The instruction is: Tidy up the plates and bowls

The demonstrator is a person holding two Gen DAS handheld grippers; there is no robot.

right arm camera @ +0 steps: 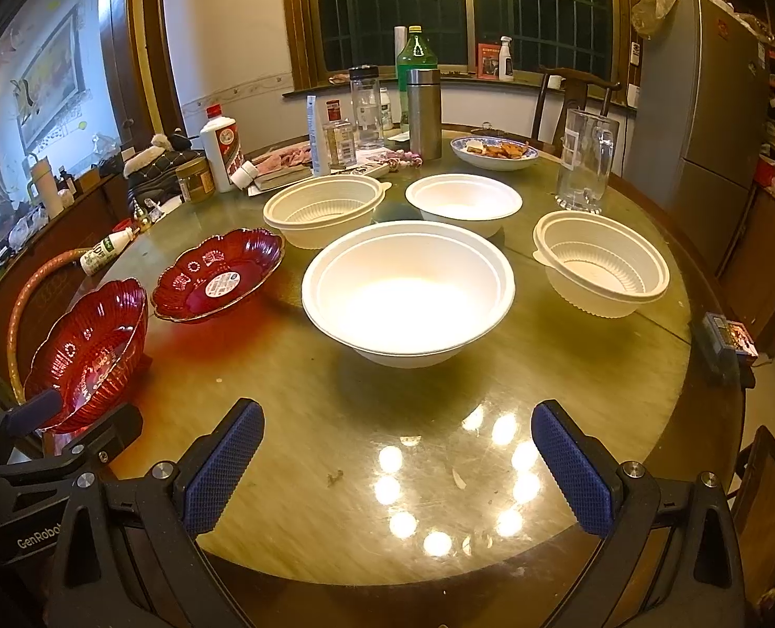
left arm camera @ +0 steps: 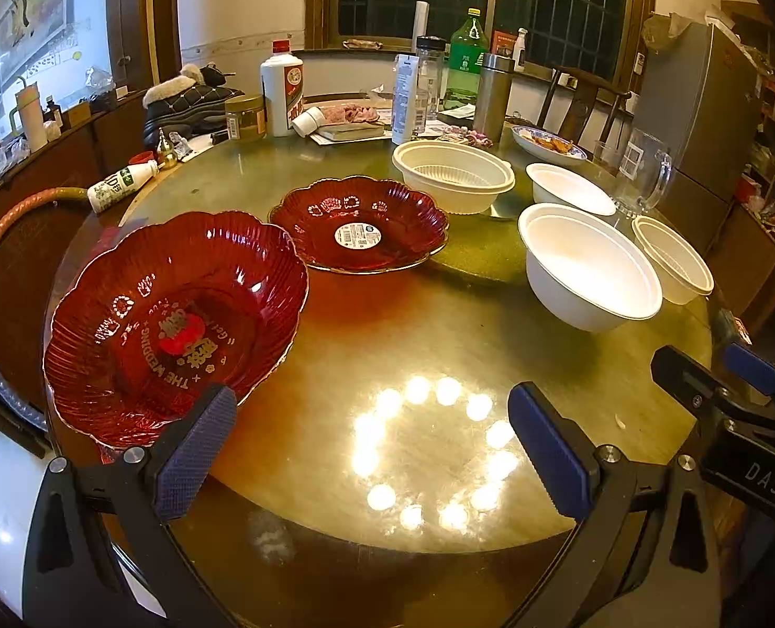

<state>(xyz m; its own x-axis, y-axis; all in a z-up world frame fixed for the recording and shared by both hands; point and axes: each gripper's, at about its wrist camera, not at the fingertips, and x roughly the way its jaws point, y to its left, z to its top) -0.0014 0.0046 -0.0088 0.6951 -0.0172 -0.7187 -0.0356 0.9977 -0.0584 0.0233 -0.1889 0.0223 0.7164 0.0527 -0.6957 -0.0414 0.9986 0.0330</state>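
Note:
Two red scalloped glass plates lie on the round table [left arm camera: 440,345]. The near plate [left arm camera: 173,324] [right arm camera: 89,356] is at the left edge, the far plate [left arm camera: 358,225] [right arm camera: 220,277] sits behind it. My left gripper [left arm camera: 374,450] is open, and its left finger [left arm camera: 199,450] overlaps the near plate's rim. Straight ahead of my open right gripper [right arm camera: 400,466] stands a large smooth white bowl [right arm camera: 408,293] [left arm camera: 591,267]. Around it are a ribbed white bowl [right arm camera: 324,209], a smaller smooth bowl [right arm camera: 463,199] and another ribbed bowl [right arm camera: 602,261].
The back of the table is crowded: a steel flask [right arm camera: 423,110], bottles, a white liquor bottle [right arm camera: 220,152], a glass mug [right arm camera: 586,157] and a blue-patterned dish of food [right arm camera: 495,152]. A small box [right arm camera: 728,337] sits at the right edge. A fridge [right arm camera: 712,104] stands beyond.

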